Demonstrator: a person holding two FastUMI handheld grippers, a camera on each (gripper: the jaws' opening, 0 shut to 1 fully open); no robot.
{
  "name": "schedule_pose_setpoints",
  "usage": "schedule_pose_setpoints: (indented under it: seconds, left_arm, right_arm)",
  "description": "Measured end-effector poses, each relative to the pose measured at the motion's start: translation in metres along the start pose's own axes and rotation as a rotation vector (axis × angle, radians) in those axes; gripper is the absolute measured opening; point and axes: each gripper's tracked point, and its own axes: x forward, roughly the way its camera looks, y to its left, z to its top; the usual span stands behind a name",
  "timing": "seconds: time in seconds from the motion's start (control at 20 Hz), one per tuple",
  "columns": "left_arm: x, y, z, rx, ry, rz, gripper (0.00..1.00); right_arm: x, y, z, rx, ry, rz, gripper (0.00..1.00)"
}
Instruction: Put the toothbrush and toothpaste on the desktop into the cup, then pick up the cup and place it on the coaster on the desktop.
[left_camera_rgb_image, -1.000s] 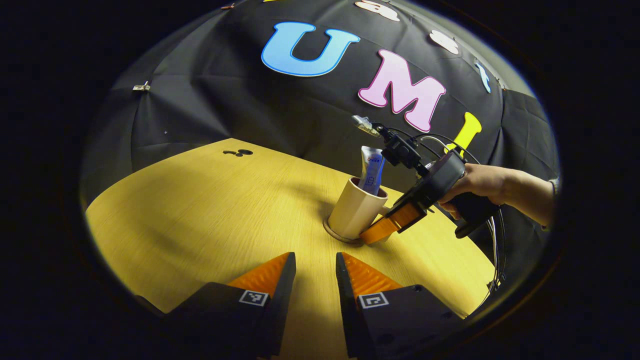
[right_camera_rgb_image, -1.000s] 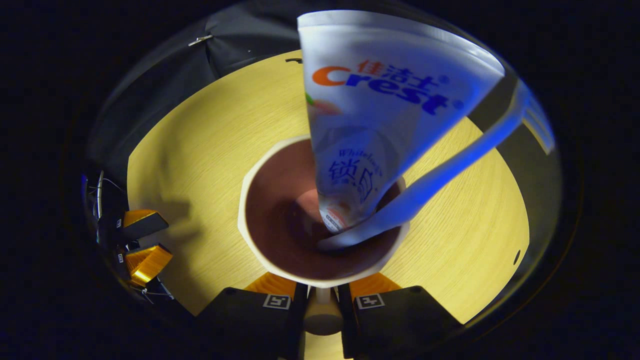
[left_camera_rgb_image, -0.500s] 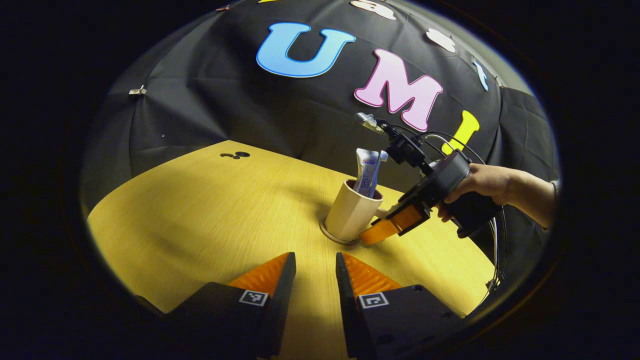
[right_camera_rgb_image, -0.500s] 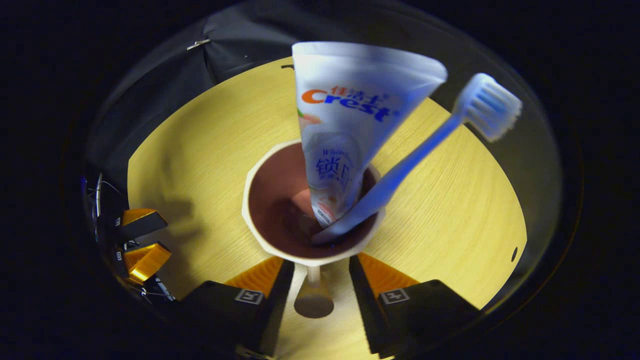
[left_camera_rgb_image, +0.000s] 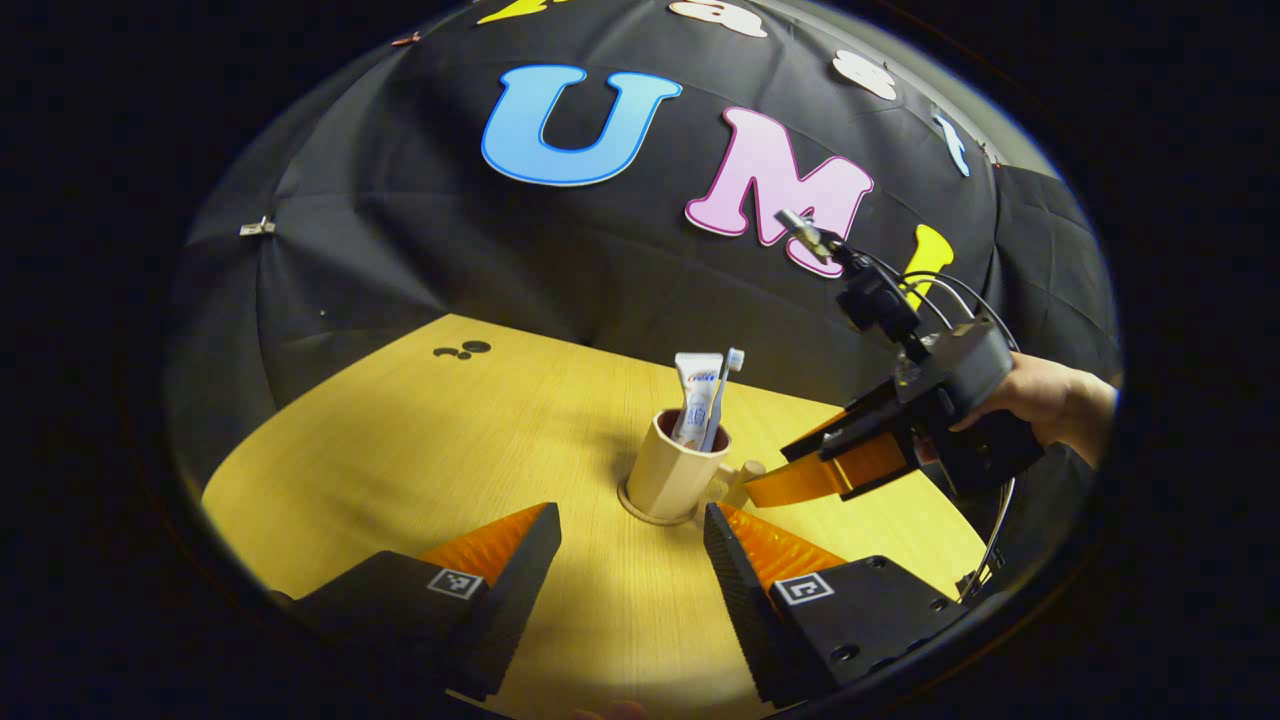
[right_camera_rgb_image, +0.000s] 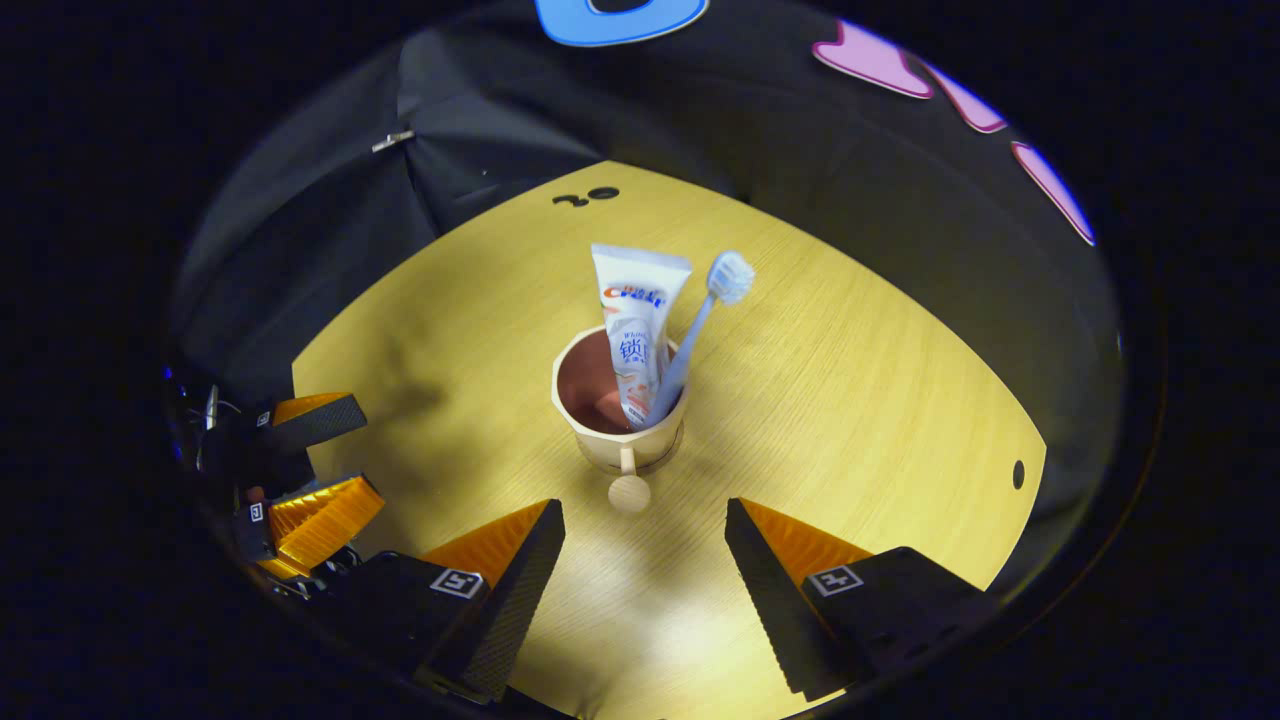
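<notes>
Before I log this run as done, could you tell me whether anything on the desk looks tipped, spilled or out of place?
Nothing stands out. The cup stands upright on the coaster, with the toothpaste and toothbrush leaning inside it. Both the right tool and left tool are open and apart from the cup.

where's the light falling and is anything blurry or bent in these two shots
Left gripper view: bright patch on the yellow wooden desk, whose edge the fisheye bows; the beige cup is sharp, the right tongs slightly soft. Right gripper view: glare pools on the desk between the fingers; white toothpaste tube crisp.
</notes>
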Motion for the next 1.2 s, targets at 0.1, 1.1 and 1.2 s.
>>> schedule_pose_setpoints:
  seconds: [0.1, 1.1, 1.2]
  left_arm:
    - [-0.005, -0.009, 0.017, -0.002, -0.003, 0.011, 0.95]
    - [-0.035, -0.124, 0.126, 0.075, 0.016, -0.104, 0.96]
    - [-0.037, -0.128, 0.13, 0.094, 0.008, -0.107, 0.95]
  right_arm:
    - [-0.021, 0.0, 0.007, 0.025, -0.057, -0.002, 0.99]
    - [-0.229, -0.004, 0.025, 0.138, -0.591, -0.086, 1.0]
    - [-0.234, -0.007, 0.021, 0.134, -0.61, -0.108, 1.0]
